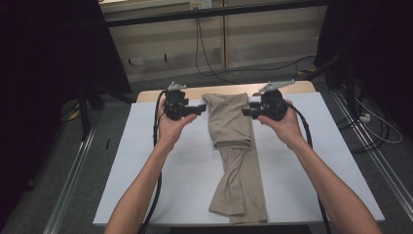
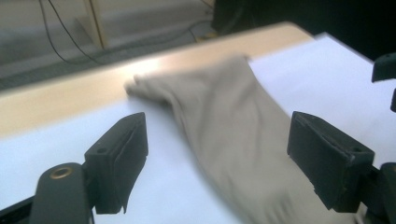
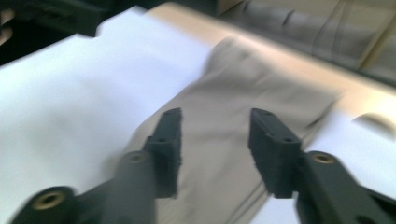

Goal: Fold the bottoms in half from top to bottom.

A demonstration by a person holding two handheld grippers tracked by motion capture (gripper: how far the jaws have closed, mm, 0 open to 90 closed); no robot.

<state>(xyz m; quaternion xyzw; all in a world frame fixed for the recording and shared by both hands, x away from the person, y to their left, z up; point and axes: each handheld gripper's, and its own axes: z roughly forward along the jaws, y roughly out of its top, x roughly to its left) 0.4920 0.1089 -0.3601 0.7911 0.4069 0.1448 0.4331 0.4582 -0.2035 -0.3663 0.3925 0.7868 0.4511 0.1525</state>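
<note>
One white table (image 1: 160, 180) carries beige trousers (image 1: 236, 161) folded lengthwise down its middle, the far end doubled back. The left tongs (image 1: 204, 107) and right tongs (image 1: 243, 112) hover either side of that fold, both gaping, nothing between their jaws.

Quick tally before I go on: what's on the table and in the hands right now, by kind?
Tan garment: 1, lying partly folded on the white table
Grippers: 2, left gripper and right gripper, both with open jaws, neither holding the cloth
Total: 3
</note>
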